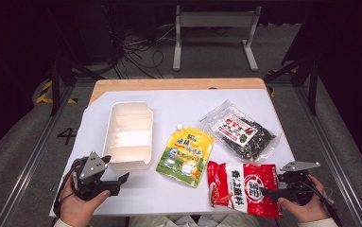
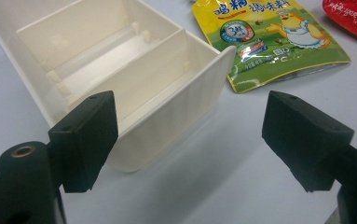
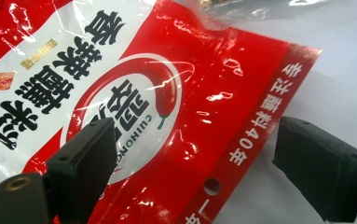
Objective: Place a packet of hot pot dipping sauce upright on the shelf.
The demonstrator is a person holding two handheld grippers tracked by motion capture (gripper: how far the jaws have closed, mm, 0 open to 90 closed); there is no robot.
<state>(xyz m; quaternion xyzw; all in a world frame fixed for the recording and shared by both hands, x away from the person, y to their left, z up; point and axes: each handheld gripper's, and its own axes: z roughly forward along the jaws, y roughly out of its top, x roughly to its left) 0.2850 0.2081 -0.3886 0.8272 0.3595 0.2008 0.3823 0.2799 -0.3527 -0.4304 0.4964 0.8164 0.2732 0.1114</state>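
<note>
Grippers: two, hand-held, both low over the desk (image 1: 178, 101).
Left gripper (image 1: 117, 182): released, jaws wide apart, nothing between them.
Box (image 1: 129, 135): cream, divided into compartments, empty inside; just ahead of the left gripper. In the left gripper view (image 2: 192, 135) its near corner (image 2: 167, 107) sits ahead of the gap, closer to the left jaw; not touching either jaw.
Right gripper (image 1: 269, 193): released, jaws spread, pads not pressing on anything.
Red pouch (image 1: 242, 187): flat on the desk, directly under and ahead of the right gripper. In the right gripper view (image 3: 192, 172) its sealed end with the hang hole (image 3: 223, 140) lies between the jaws; contact with the left jaw cannot be told.
Yellow pouch (image 1: 185, 153): flat, beyond the left gripper to its right, past the box; between box and red pouch.
Dark bag (image 1: 240, 130): clear packet with dark contents, well ahead of the right gripper, beyond the red pouch.
</note>
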